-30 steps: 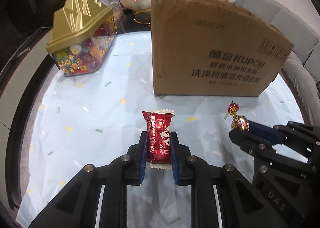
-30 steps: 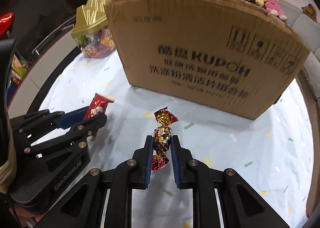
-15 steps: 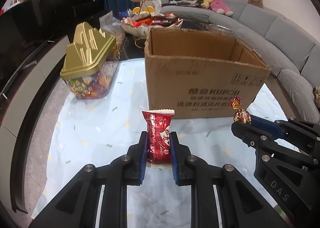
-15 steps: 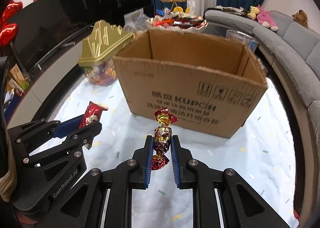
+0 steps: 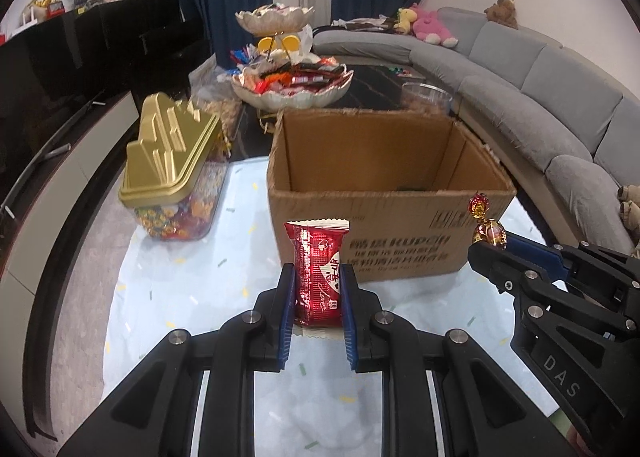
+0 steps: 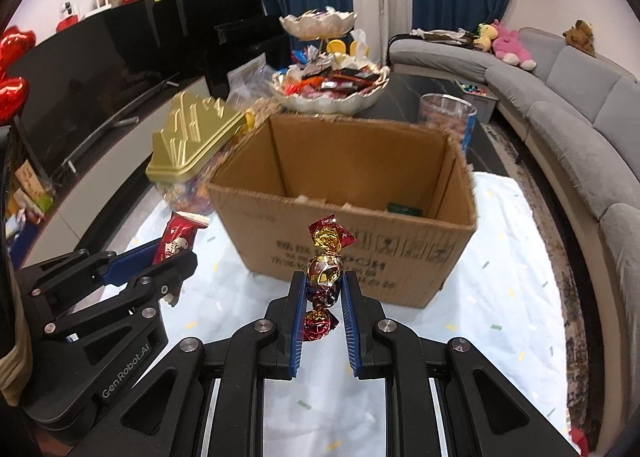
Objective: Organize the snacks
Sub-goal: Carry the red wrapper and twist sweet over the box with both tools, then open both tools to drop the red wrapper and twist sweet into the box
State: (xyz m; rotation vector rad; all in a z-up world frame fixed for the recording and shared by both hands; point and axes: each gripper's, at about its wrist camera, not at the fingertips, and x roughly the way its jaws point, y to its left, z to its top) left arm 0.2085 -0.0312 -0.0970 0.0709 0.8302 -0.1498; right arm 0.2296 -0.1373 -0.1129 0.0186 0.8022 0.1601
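Red snack packet [image 5: 318,275] clamped upright in left claw [image 5: 316,289]; gold-foil candy [image 6: 325,273] pinched in right claw [image 6: 323,293]. Both held above the surface [image 5: 180,289], just before open cardboard box [image 5: 384,225].

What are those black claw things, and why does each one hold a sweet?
They are grabbing tools that a person holds, one in each hand. Each tool has a camera, so you get two pictures. The left tool pinches a red snack packet. The right tool pinches a foil-wrapped candy. Ahead, on the pale tablecloth, stands an open cardboard box, and beside it a candy jar with a gold lid. The sweets probably go into the box.
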